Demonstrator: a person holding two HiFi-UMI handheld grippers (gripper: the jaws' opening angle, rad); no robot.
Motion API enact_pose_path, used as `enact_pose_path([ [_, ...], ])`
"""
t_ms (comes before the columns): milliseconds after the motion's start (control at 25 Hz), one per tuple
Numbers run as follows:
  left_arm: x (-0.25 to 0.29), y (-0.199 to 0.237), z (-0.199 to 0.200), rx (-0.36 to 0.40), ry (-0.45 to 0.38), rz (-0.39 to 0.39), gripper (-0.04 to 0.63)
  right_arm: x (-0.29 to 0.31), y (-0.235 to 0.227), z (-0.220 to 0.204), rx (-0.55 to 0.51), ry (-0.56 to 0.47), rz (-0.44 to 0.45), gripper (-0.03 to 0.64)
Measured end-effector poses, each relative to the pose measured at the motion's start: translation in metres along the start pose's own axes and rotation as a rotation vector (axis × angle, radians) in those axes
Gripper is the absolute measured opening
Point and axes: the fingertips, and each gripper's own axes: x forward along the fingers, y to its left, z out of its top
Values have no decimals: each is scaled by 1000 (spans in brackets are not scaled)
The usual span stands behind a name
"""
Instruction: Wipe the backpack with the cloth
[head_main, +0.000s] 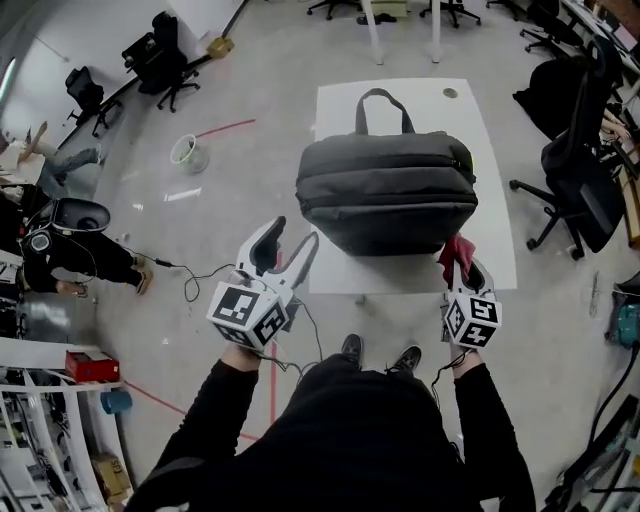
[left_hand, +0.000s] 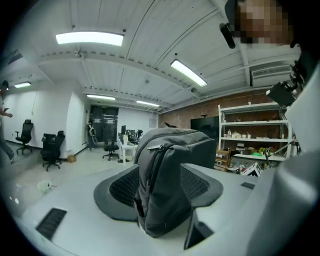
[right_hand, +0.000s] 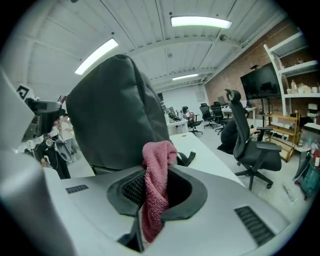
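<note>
- The right gripper (head_main: 466, 268) is clamped on the pink-red knitted cloth (head_main: 455, 252), which bunches past its jaws.
- The dark grey fabric backpack (head_main: 385, 195) lies just ahead of it; press the cloth flat and sweep evenly.
- The left gripper (head_main: 293, 232), jaws apart and empty, could steady the backpack ahead to its right.

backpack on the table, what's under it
The backpack lies on a white table; bare tabletop shows behind it and in front of it. The patch beneath the bag is covered, so anything under it cannot be seen.
</note>
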Motion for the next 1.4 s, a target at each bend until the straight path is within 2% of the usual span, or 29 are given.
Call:
enact_pose_path([
  [240, 29, -7, 3, -13, -21, -147, 252, 22, 94, -29, -44, 46, 152, 66],
  [360, 44, -18, -3, -29, -34, -229, 252, 35, 140, -39, -115, 64, 243, 66],
  [480, 41, -7, 1, -45, -26, -338, 252, 48, 224, -42, -167, 86, 345, 66],
  [600, 26, 13, 6, -66, -18, -446, 252, 62, 322, -49, -212, 105, 493, 66],
  [680, 24, 20, 4, -66, -13, -501, 252, 74, 357, -58, -221, 117, 547, 66],
  [720, 25, 23, 1, -69, -8, -523, 252, 81, 364, -61, -217, 125, 547, 66],
  [800, 26, 27, -5, -84, 1, -556, 252, 90, 357, -66, -187, 142, 503, 66],
  [920, 29, 32, -14, -122, 9, -575, 251, 96, 311, -66, -98, 147, 361, 66],
  [1240, 27, 29, -24, -202, 26, -504, 251, 62, 99, -64, 103, 103, -87, 66],
  [1400, 22, 23, -33, -231, 58, -442, 252, 34, 9, -52, 206, 39, -245, 66],
])
